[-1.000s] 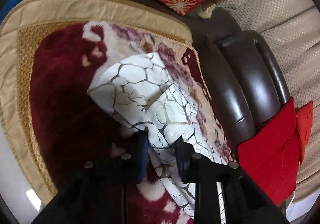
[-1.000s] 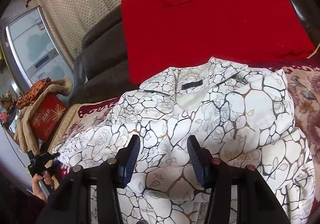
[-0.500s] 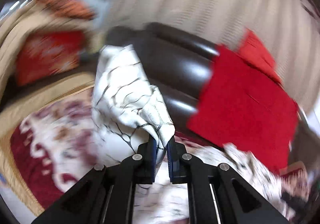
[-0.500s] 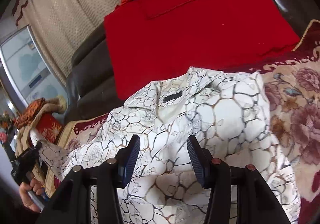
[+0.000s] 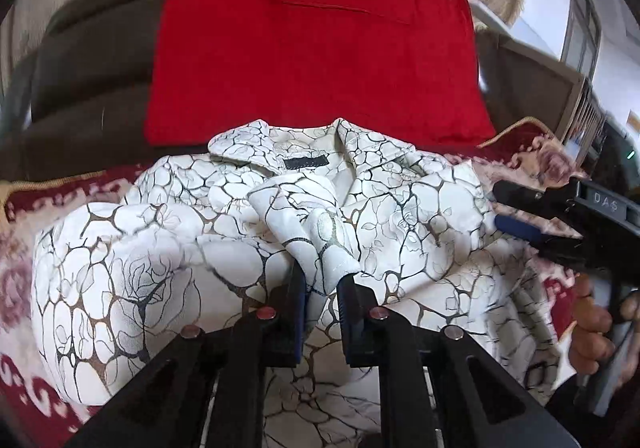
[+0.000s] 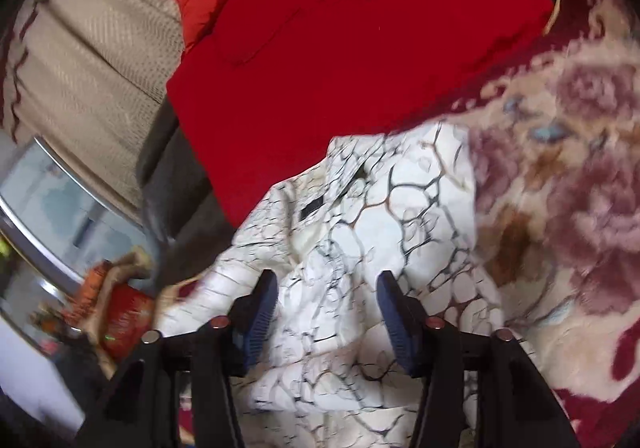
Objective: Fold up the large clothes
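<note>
Left wrist view: saw one white patterned shirt (image 5: 224, 248) spread on floral blanket (image 5: 24, 288), cuff pinched in left hand-held gripper (image 5: 321, 288); right hand-held gripper (image 6: 326, 312) gaped above cloth, beside collar edge.

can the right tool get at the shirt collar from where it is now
Probably yes. The right tool hangs open over the white patterned shirt, and nothing covers the collar ahead of it; the left tool holds a sleeve end lower down.
</note>
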Demonstrator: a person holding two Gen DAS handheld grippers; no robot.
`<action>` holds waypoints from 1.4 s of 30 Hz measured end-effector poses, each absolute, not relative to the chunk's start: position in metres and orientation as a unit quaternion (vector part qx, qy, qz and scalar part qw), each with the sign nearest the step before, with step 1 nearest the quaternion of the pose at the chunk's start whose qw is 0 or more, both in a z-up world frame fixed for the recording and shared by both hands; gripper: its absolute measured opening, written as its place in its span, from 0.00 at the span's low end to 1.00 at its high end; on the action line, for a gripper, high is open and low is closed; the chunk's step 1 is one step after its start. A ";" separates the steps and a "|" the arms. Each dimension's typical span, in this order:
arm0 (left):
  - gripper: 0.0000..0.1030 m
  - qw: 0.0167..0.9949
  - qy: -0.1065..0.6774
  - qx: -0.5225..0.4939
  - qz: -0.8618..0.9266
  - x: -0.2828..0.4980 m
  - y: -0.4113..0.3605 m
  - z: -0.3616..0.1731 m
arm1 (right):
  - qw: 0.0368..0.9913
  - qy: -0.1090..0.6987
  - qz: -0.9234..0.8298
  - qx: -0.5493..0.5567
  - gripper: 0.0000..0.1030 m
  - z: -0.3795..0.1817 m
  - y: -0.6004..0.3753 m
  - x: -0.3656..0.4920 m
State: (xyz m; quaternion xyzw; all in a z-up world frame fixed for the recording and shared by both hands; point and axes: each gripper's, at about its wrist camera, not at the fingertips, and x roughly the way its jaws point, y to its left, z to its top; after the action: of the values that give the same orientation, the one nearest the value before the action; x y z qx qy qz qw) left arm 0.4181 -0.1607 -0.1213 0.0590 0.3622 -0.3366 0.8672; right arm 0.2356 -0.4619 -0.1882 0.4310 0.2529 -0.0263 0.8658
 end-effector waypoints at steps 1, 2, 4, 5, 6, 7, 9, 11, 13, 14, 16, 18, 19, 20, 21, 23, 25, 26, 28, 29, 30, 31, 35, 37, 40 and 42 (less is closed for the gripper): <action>0.21 0.868 0.356 0.044 -0.343 0.420 -0.151 -0.116 | 0.860 0.258 -0.010 0.441 0.61 -0.190 -0.464 0.239; 0.32 0.872 0.347 0.028 -0.345 0.419 -0.142 -0.109 | 0.856 0.261 0.001 0.447 0.61 -0.192 -0.462 0.243; 0.50 0.877 0.331 -0.003 -0.349 0.419 -0.121 -0.102 | 0.850 0.266 0.021 0.455 0.60 -0.193 -0.459 0.249; 0.51 0.878 0.325 -0.018 -0.352 0.420 -0.113 -0.102 | 0.844 0.269 0.042 0.462 0.60 -0.193 -0.455 0.256; 0.51 0.878 0.321 -0.033 -0.353 0.421 -0.105 -0.100 | 0.840 0.271 0.056 0.467 0.60 -0.194 -0.452 0.261; 0.51 0.877 0.324 -0.044 -0.351 0.423 -0.099 -0.100 | 0.837 0.272 0.068 0.470 0.60 -0.194 -0.447 0.265; 0.51 0.873 0.338 -0.041 -0.350 0.427 -0.095 -0.105 | 0.832 0.275 0.096 0.473 0.60 -0.192 -0.434 0.277; 0.51 0.871 0.340 -0.033 -0.354 0.423 -0.091 -0.108 | 0.826 0.285 0.112 0.474 0.60 -0.193 -0.419 0.290; 0.52 0.859 0.345 -0.032 -0.376 0.420 -0.089 -0.109 | 0.813 0.301 0.131 0.481 0.64 -0.198 -0.407 0.302; 0.56 0.849 0.351 -0.022 -0.393 0.417 -0.089 -0.109 | 0.803 0.316 0.141 0.485 0.64 -0.202 -0.398 0.310; 0.60 0.835 0.362 0.021 -0.415 0.408 -0.091 -0.115 | 0.795 0.328 0.145 0.488 0.64 -0.208 -0.389 0.315; 0.60 0.832 0.363 0.057 -0.415 0.400 -0.090 -0.122 | 0.792 0.338 0.143 0.487 0.64 -0.213 -0.381 0.320; 0.60 0.830 0.365 0.063 -0.417 0.398 -0.087 -0.124 | 0.791 0.340 0.144 0.488 0.64 -0.214 -0.379 0.322; 0.60 0.829 0.364 0.064 -0.420 0.398 -0.082 -0.125 | 0.787 0.344 0.148 0.490 0.64 -0.217 -0.377 0.324; 0.60 0.828 0.360 0.057 -0.427 0.398 -0.074 -0.123 | 0.785 0.347 0.149 0.491 0.64 -0.218 -0.376 0.325; 0.72 0.821 0.355 0.038 -0.445 0.398 -0.060 -0.118 | 0.781 0.355 0.150 0.492 0.64 -0.220 -0.375 0.325; 0.78 0.801 0.357 0.037 -0.479 0.391 -0.053 -0.117 | 0.774 0.364 0.151 0.495 0.66 -0.225 -0.377 0.326; 0.78 0.801 0.351 0.054 -0.482 0.386 -0.054 -0.116 | 0.770 0.370 0.150 0.497 0.66 -0.227 -0.377 0.327; 0.78 0.825 0.325 0.098 -0.451 0.379 -0.053 -0.114 | 0.765 0.385 0.143 0.496 0.67 -0.231 -0.376 0.327; 0.78 0.833 0.319 0.107 -0.440 0.379 -0.051 -0.114 | 0.766 0.386 0.142 0.493 0.67 -0.231 -0.376 0.326; 0.78 0.837 0.320 0.103 -0.432 0.381 -0.047 -0.114 | 0.767 0.388 0.142 0.490 0.67 -0.231 -0.375 0.326; 0.78 0.840 0.328 0.089 -0.422 0.388 -0.040 -0.114 | 0.768 0.391 0.142 0.486 0.67 -0.231 -0.374 0.327; 0.78 0.851 0.360 0.033 -0.380 0.415 -0.024 -0.123 | 0.764 0.416 0.151 0.469 0.67 -0.237 -0.358 0.336; 0.78 0.856 0.371 0.023 -0.360 0.424 -0.019 -0.128 | 0.768 0.425 0.155 0.453 0.66 -0.238 -0.350 0.341; 0.78 0.862 0.377 0.013 -0.338 0.433 -0.012 -0.132 | 0.794 0.427 0.160 0.402 0.26 -0.234 -0.331 0.344; 0.78 0.867 0.377 0.001 -0.325 0.436 -0.007 -0.133 | 0.813 0.431 0.156 0.359 0.21 -0.229 -0.321 0.344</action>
State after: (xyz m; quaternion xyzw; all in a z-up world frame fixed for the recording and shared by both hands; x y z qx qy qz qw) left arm 0.4364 -0.0066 -0.1329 0.0011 0.3770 -0.3252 0.8673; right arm 0.3438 -0.3213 -0.2294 0.3588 0.4309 0.1564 0.8131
